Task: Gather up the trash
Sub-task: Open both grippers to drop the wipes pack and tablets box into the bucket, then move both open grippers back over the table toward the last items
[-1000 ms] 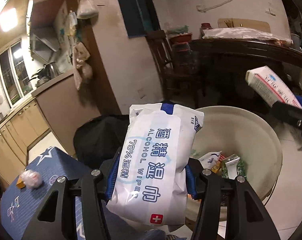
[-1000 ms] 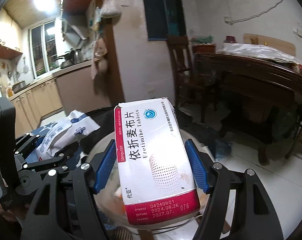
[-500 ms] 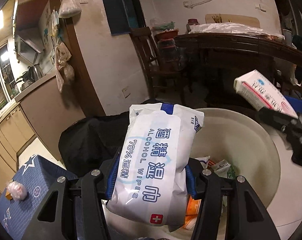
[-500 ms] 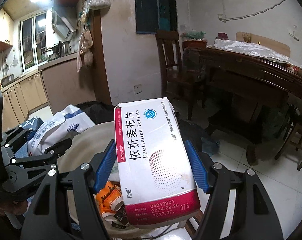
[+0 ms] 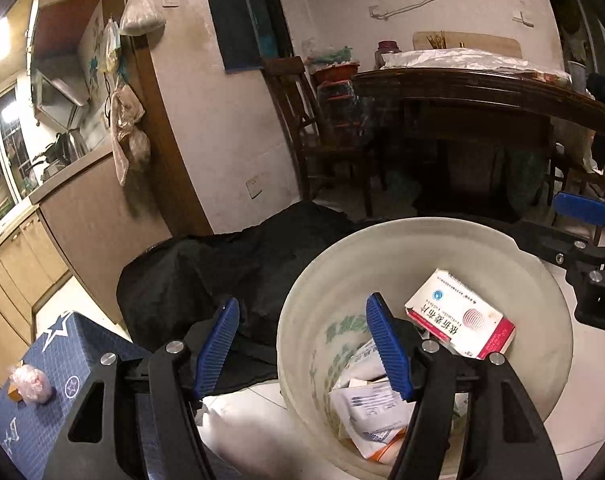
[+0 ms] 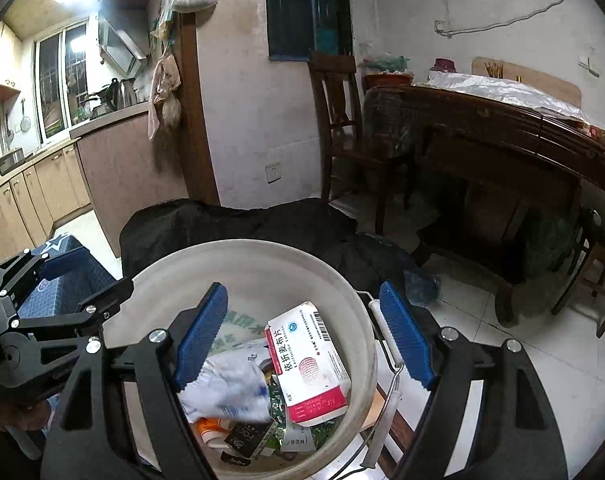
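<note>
A: So the box (image 6: 308, 360) lay in the bucket (image 6: 246, 252), red end low, leaning on the other trash?

B: Yes. It rested tilted on the heap near the right wall. A white pack (image 6: 226, 388) lay just beside it on the left, blurred in the right wrist view, so I could not tell whether it had settled.

A: And the tongs?

B: Both sets were opening, with nothing between the pads. The right gripper (image 6: 302, 336) hung over the bucket with the box below its gap, not touching. The left gripper (image 5: 302, 344) straddled the bucket's left rim, 1 finger inside, 1 outside over the black bag (image 5: 230, 264).

A: What could have gone wrong from there?

B: I judged 3 risks. The left inner finger sat close to the rim, so a careless pull back might have hooked the wall and tipped the bucket. The wire handle (image 6: 386, 384) hung loose on the right side, just under the right gripper's outer finger; that could have snagged it. And the box stood high on the pile, so a knock might have slid it toward the rim.

A: Anything left outside?

B: A pink wad (image 5: 28, 384) sat on the blue box (image 5: 62, 364), well apart from the bucket.
</note>
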Motion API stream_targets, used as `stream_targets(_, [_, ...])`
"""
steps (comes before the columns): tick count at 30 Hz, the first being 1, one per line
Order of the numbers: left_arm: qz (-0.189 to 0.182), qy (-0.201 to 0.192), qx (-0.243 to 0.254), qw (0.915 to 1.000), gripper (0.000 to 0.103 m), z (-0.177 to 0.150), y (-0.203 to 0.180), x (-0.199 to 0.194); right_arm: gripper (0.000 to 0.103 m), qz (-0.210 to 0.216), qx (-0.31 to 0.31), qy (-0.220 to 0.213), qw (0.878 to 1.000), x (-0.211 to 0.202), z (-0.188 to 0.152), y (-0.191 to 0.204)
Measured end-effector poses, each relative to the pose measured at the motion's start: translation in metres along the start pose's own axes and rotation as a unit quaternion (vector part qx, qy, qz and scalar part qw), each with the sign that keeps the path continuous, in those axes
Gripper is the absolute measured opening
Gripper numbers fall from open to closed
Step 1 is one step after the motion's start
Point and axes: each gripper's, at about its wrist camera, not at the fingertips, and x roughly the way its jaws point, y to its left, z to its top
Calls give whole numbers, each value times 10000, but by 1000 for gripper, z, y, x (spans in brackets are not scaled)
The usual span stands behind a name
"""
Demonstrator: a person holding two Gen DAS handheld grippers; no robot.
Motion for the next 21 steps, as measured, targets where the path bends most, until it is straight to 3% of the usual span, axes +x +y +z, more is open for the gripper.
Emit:
stream_targets(10, [401, 41, -90, 9991, 67, -6, 18, -14, 75, 220, -152, -18, 9996, -2, 2, 23])
stream_targets(21, [1110, 332, -460, 9922, 67, -44, 90, -34, 75, 765, -661, 19, 9949, 8, 3, 96])
